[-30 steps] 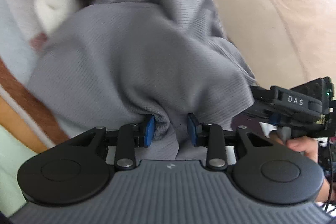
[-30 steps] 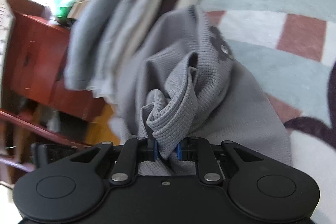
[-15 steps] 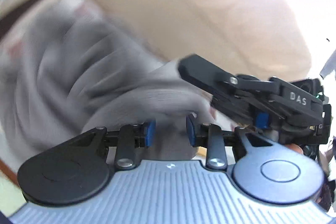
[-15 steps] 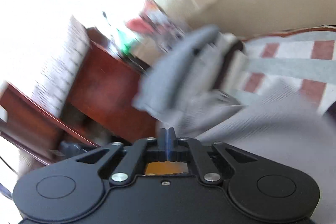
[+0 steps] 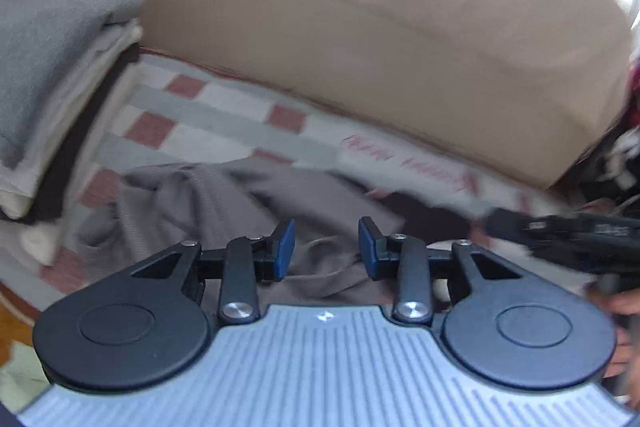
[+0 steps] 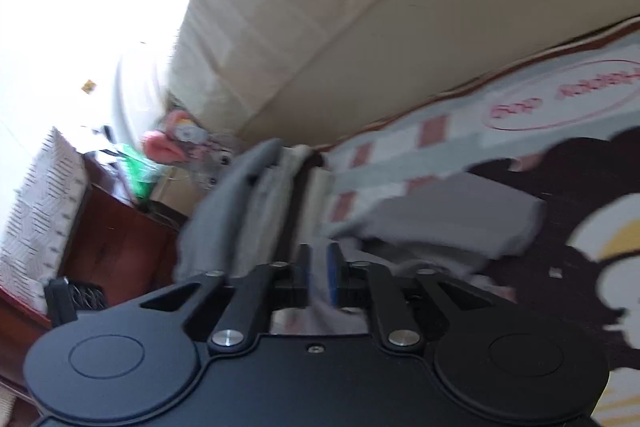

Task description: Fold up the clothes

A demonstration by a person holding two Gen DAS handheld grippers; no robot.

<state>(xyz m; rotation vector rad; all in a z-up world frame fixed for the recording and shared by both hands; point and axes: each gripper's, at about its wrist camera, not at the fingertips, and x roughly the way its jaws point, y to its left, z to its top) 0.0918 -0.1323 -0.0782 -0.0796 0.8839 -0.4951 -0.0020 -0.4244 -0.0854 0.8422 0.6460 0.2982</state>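
We see a checkered red and white blanket before a beige sofa back; on it the crumpled grey knit garment lies blurred. Our left hand-held gripper stands wide and empty; the right hand-held gripper is narrow, its hold unclear.

Left side: a tall stack of folded grey, cream and dark brown clothes walls off the left of the bed; nothing passes there at its height.
Back: a long beige padded headboard cushion closes the far edge.
Middle: a crumpled grey knit garment lies low on the checked red, grey and white blanket; above it the air is free.
Open strip: bare blanket runs between the garment and the cushion.
Right: the right tongs reach in just above the blanket.
Beyond the stack: a reddish-brown wooden cabinet stands beside the bed.
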